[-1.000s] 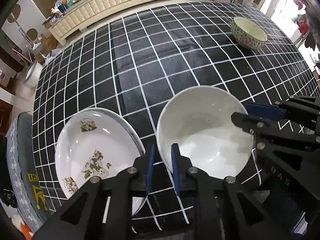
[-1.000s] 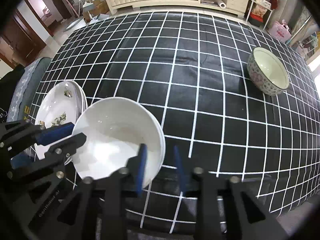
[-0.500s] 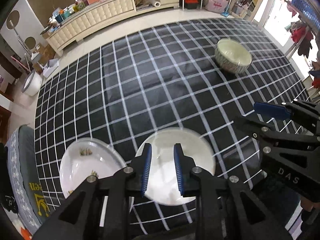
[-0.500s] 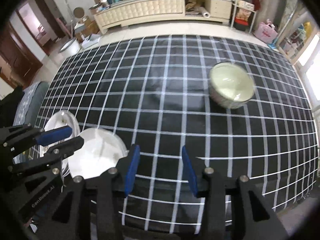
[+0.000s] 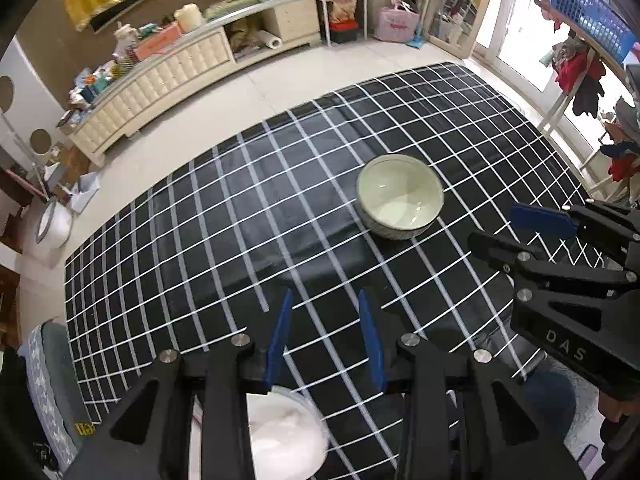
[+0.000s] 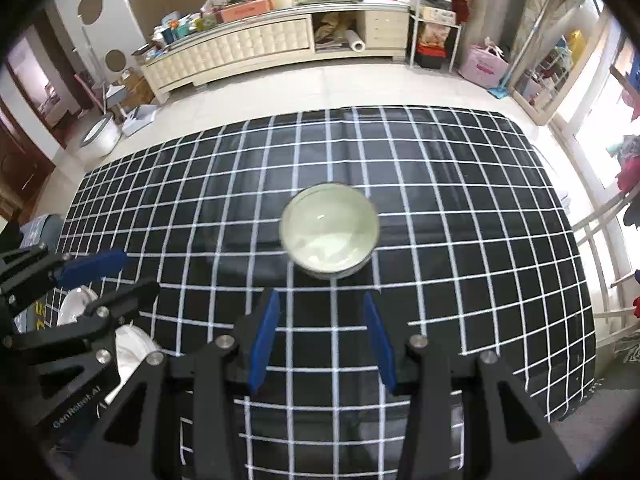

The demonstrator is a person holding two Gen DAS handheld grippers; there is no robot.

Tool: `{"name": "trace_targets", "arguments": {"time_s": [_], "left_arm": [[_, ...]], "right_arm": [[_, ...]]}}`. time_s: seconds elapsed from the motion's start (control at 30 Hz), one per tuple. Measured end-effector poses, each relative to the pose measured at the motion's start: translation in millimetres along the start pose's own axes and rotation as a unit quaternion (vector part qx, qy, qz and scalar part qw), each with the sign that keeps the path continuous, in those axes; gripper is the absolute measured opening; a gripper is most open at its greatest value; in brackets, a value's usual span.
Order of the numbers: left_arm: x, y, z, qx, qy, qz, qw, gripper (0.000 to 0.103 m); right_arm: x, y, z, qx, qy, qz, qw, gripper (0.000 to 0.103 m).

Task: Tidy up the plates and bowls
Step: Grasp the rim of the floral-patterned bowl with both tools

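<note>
A patterned bowl with a pale green inside (image 5: 400, 196) (image 6: 329, 232) stands alone on the black grid tablecloth (image 5: 240, 240) (image 6: 460, 220). My left gripper (image 5: 325, 300) is open and empty, high above the cloth. A white bowl (image 5: 284, 436) lies below it, partly hidden by its fingers. My right gripper (image 6: 320, 304) is open and empty, just short of the patterned bowl. In the right wrist view the white bowl (image 6: 132, 344) and a plate (image 6: 74, 306) show at lower left, behind the left gripper (image 6: 108, 276). The right gripper (image 5: 496, 228) shows at the right of the left wrist view.
A cream sideboard (image 6: 240, 48) with clutter stands beyond the table's far edge. A grey cushion (image 5: 48, 364) lies at the table's left edge. A window and drying rack (image 6: 600, 208) are to the right.
Both grippers have risen and pulled back from the white bowl, and their jaws have opened wider. The patterned bowl now sits near the middle of both views.
</note>
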State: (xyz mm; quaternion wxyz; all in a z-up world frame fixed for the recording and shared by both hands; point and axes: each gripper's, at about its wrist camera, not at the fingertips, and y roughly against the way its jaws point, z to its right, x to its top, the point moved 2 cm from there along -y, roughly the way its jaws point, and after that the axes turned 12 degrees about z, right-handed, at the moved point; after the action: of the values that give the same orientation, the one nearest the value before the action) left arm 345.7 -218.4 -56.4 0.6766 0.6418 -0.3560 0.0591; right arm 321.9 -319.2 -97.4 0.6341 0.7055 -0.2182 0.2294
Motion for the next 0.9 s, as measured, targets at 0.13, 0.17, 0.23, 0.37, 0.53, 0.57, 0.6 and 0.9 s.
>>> {"name": "trace_targets", "arguments": {"time_s": [0.13,0.17,0.23,0.37,0.53,0.57,0.6,0.9], "left_arm": [[16.0,-23.1,10.6,-0.008,-0.003,-0.008,0.9999,0.034],[19.4,-28.9,12.2,-0.010,-0.002,-0.012,0.9999,0.035],[26.2,-43.7,12.7,-0.009,0.002,-0.016,0.9998,0.035],[40.2,-76.8,13.2,-0.018,0.018,-0.031,0.9992,0.035],[46.6,-123.6,15.7,-0.015,0.035,-0.063,0.9973,0.035],[46.7,-128.2,16.6,-0.015,0.036,-0.066,0.9970,0.035],[46.4,-135.9,17.9,-0.016,0.036,-0.072,0.9966,0.035],[40.6,-174.7,21.9,-0.017,0.034,-0.088,0.9953,0.035]], "right_arm": [[9.4,-14.4,17.7,-0.003,-0.013,-0.003,1.000,0.049],[11.4,-17.8,21.3,-0.001,-0.017,-0.005,1.000,0.049],[13.5,-26.8,27.6,0.000,-0.020,-0.009,1.000,0.049],[16.5,-49.4,40.7,-0.005,-0.028,-0.022,0.999,0.049],[14.5,-76.9,53.6,-0.002,-0.047,-0.044,0.998,0.049],[13.2,-83.7,55.2,-0.001,-0.049,-0.051,0.998,0.049],[12.2,-89.8,56.7,-0.004,-0.048,-0.056,0.997,0.049],[3.0,-121.9,59.2,0.010,-0.063,-0.080,0.995,0.049]]}}
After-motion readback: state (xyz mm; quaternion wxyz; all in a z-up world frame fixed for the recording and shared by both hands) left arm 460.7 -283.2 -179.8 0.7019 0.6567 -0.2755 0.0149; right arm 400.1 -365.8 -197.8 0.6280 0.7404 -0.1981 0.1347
